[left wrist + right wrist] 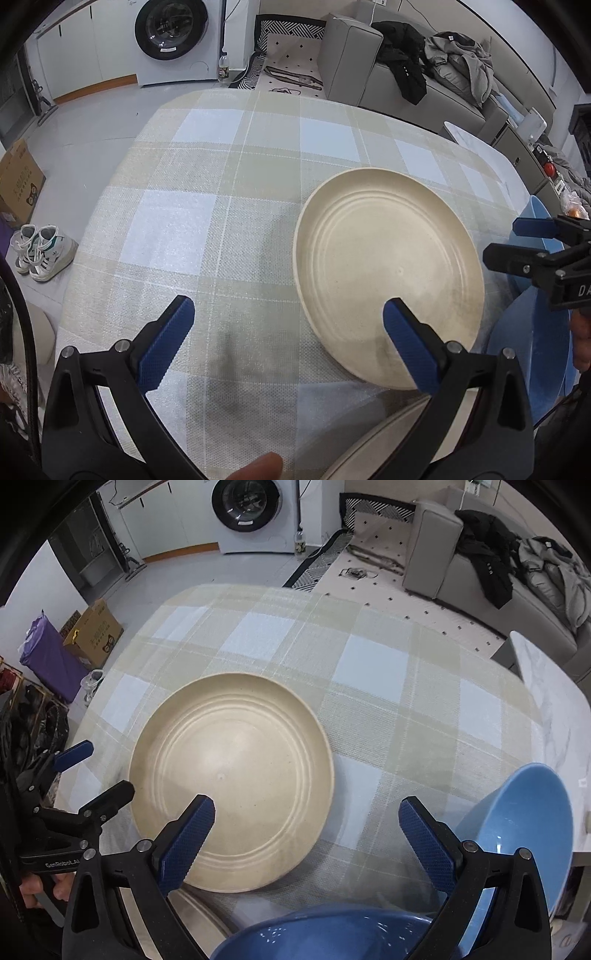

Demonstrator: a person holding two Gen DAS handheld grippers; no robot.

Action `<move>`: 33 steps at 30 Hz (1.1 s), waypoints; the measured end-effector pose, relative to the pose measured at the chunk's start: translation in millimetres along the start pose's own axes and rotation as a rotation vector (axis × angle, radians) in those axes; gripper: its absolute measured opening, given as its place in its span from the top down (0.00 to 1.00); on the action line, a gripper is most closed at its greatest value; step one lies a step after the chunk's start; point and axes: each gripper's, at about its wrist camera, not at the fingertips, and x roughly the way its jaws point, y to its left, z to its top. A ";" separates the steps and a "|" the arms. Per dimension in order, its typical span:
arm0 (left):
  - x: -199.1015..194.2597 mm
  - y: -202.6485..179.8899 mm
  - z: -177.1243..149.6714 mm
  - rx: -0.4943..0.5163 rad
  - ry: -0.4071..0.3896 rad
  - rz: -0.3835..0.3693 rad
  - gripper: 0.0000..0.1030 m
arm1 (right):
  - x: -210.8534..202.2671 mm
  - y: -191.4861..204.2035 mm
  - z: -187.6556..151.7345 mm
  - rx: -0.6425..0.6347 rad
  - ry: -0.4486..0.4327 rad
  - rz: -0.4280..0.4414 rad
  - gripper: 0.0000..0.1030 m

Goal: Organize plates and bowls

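Near the table's [388, 672] near edge sits the cream plate [232, 786], flat on the checked cloth, with two blue bowls [517, 834] just to its right. My left gripper [288, 332] and right gripper [306, 830] both hang released, holding nothing. My guess: plate goes first. I'd slide one finger under the rim, pinch there, lift level, and keep clear of the bowls.

Cream plate [232, 775]; blue bowl [517, 834]; plaid tablecloth [369, 672]

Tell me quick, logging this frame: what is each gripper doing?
Left gripper: open, holding nothing, over the cream plate.
Right gripper: open, holding nothing.
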 end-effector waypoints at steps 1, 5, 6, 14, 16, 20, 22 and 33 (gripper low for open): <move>2.2 0.0 0.3 0.000 0.003 0.001 0.01 | 3.9 0.3 1.2 -0.002 0.008 0.000 0.01; 8.7 -1.6 -0.1 0.017 0.014 0.004 0.08 | 15.3 1.2 2.6 -0.006 0.034 0.013 0.04; 10.8 -2.7 -0.4 0.025 0.022 0.001 0.09 | 17.7 1.0 2.6 -0.007 0.040 0.018 0.04; 23.6 -10.9 -7.0 0.074 0.053 0.003 0.25 | 37.9 1.0 1.8 -0.013 0.096 0.052 0.30; 25.1 -10.6 -7.5 0.072 0.052 0.008 0.28 | 41.2 -1.0 1.9 -0.002 0.105 0.057 0.36; 27.3 -11.6 -8.4 0.071 0.055 0.006 0.41 | 45.5 -3.1 1.8 0.005 0.105 0.046 0.51; 27.7 -13.0 -9.6 0.073 0.058 -0.005 0.50 | 46.6 -3.7 1.2 0.002 0.101 0.032 0.59; 28.0 -26.9 -15.4 0.125 0.050 -0.008 0.81 | 46.3 -13.9 -3.4 0.010 0.081 0.014 0.82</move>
